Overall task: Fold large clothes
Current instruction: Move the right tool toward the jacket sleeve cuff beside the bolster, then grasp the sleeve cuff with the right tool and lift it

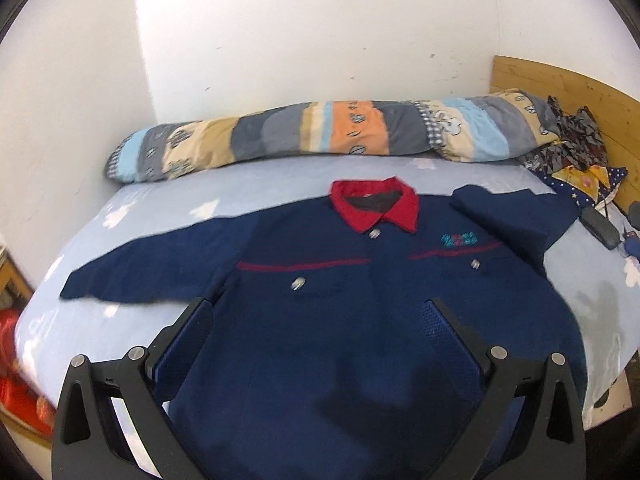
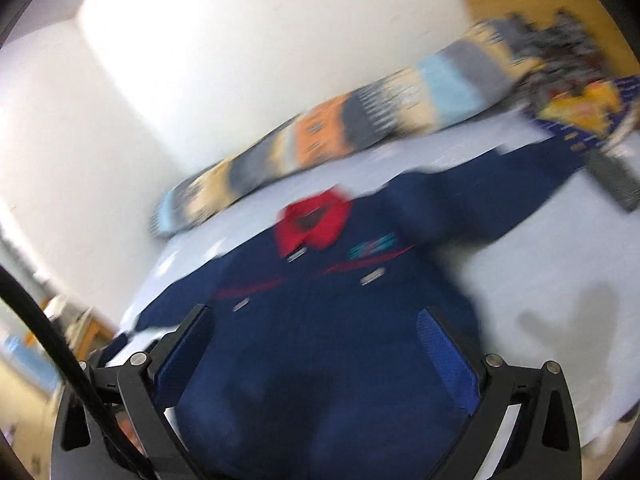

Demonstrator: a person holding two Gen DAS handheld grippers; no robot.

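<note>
A navy jacket [image 1: 320, 288] with a red collar [image 1: 376, 204] lies front up on the light blue bed sheet [image 1: 168, 208]. Its left sleeve [image 1: 152, 272] is spread out; its right sleeve [image 1: 508, 216] is folded near the shoulder. My left gripper [image 1: 318, 312] is open above the jacket's lower body, holding nothing. The right wrist view is blurred; the jacket [image 2: 328, 320] and the collar [image 2: 314, 222] show there, with the sleeve [image 2: 520, 184] stretched to the right. My right gripper [image 2: 316, 320] is open above the jacket's lower part.
A rolled striped quilt [image 1: 320, 136] lies along the white wall. A pile of patterned cloth [image 1: 576, 148] and a dark remote-like object [image 1: 600, 226] sit at the right by the wooden headboard [image 1: 568, 84]. The bed edge drops off at left.
</note>
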